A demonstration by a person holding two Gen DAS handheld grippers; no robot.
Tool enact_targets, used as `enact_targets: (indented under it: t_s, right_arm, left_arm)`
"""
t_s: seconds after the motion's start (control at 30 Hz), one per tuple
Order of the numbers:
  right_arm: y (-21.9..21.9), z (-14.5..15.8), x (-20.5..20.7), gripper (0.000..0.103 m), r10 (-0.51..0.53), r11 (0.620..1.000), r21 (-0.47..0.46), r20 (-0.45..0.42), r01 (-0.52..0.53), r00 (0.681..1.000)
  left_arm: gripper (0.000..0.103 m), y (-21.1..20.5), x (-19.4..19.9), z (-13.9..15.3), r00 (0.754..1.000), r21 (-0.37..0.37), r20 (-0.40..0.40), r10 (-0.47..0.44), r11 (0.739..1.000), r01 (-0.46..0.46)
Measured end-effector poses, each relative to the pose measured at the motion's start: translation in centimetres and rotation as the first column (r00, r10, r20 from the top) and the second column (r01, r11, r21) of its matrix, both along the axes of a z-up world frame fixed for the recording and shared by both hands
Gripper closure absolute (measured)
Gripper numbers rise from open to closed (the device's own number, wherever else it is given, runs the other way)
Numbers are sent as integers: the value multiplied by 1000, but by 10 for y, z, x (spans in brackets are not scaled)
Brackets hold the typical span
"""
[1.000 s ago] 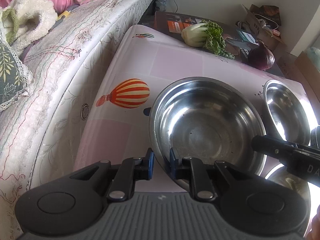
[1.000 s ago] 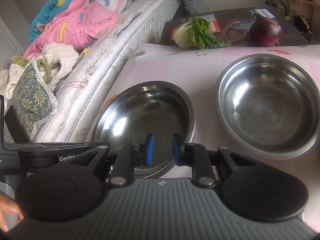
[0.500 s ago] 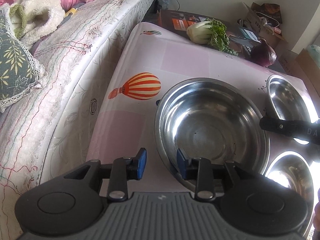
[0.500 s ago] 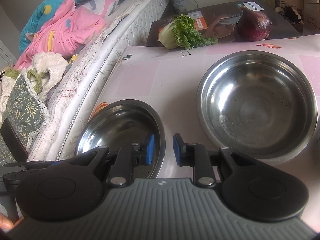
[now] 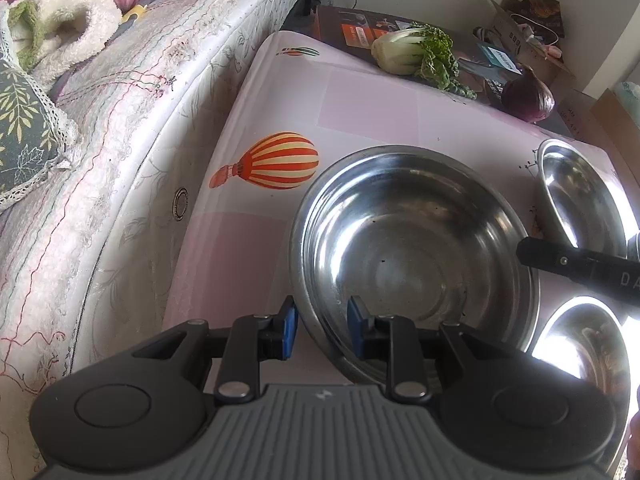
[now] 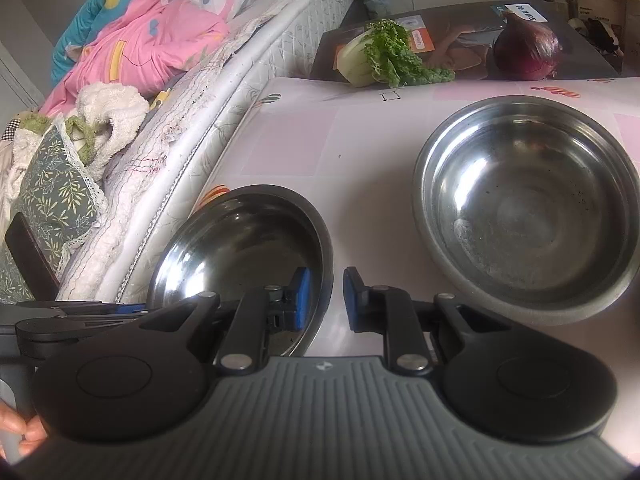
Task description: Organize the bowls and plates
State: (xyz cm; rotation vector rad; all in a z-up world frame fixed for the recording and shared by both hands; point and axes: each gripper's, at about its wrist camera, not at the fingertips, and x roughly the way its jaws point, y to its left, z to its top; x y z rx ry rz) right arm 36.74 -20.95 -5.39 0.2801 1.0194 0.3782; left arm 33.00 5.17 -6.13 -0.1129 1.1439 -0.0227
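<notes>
Steel rim of the large round metal bowl point(image 5: 412, 252) on the pink bench point(image 5: 360, 96) sits between the closing left hand-held gripper point(image 5: 322, 330) jaws; seat them deeper. The right hand-held gripper point(image 6: 324, 300), nearly together, straddles the far rim unclamped.

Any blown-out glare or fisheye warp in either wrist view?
Left wrist: the steel bowl at lower right is blown out white on its rim; the mattress edge bows. Right wrist: only small highlights in the large steel bowl; dark corner vignette.

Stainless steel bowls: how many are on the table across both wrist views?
3. The large stainless steel bowl sits between the left gripper's closing jaws; a second stands far right; a third, near right, is partly cut off.
</notes>
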Motion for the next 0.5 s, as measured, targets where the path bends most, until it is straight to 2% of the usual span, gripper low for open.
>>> enact_targets:
  t_s: [0.23, 0.5]
  right_arm:
    - [11, 0, -1, 86, 32, 999, -21, 20, -32, 999]
    - [13, -7, 4, 86, 7, 1000, -27, 10, -6, 1000]
  left_arm:
    - [71, -7, 2, 0, 1000, 45, 13, -13, 999, 12]
    - [68, -10, 10, -5, 1000, 63, -2, -10, 998, 10]
